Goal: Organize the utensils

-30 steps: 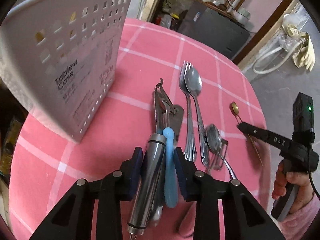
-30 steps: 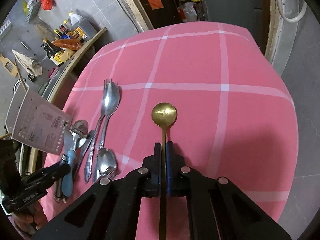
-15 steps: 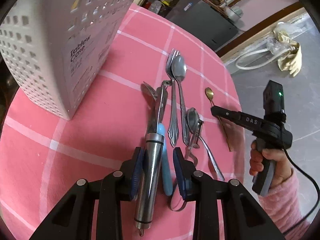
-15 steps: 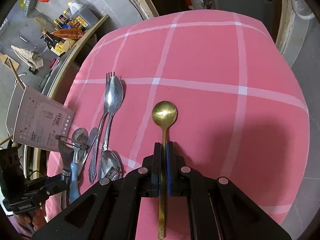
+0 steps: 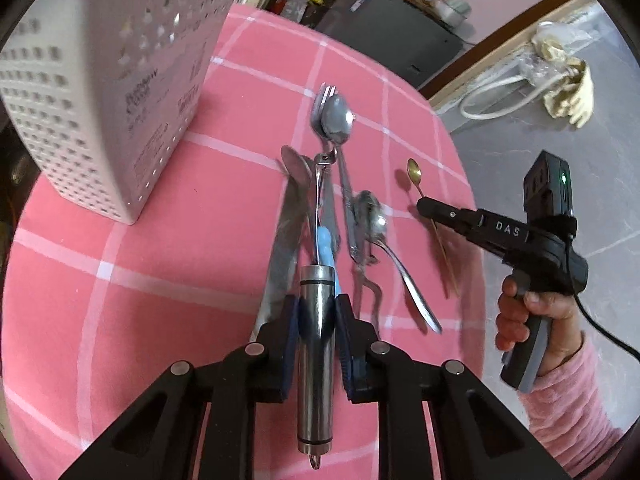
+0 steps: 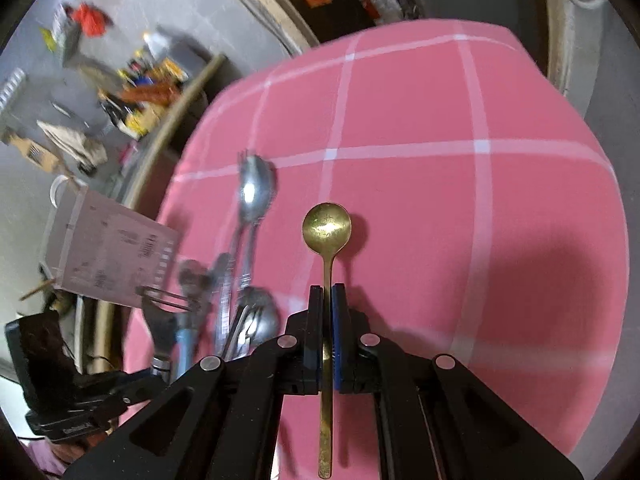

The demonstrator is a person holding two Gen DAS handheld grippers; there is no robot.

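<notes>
My left gripper has its jaws clamped on the steel-handled peeler; my right gripper pinches the gold spoon above the desk.

White letters reading "DAS" are showing on the black body of the right gripper, seen from the left wrist view near the tablecloth's right edge. Printed text and what looks like a barcode are sitting on the label of the white perforated basket at the left edge of the tablecloth, but motion blur is making them unreadable in both views. Nothing else is carrying legible writing.
</notes>
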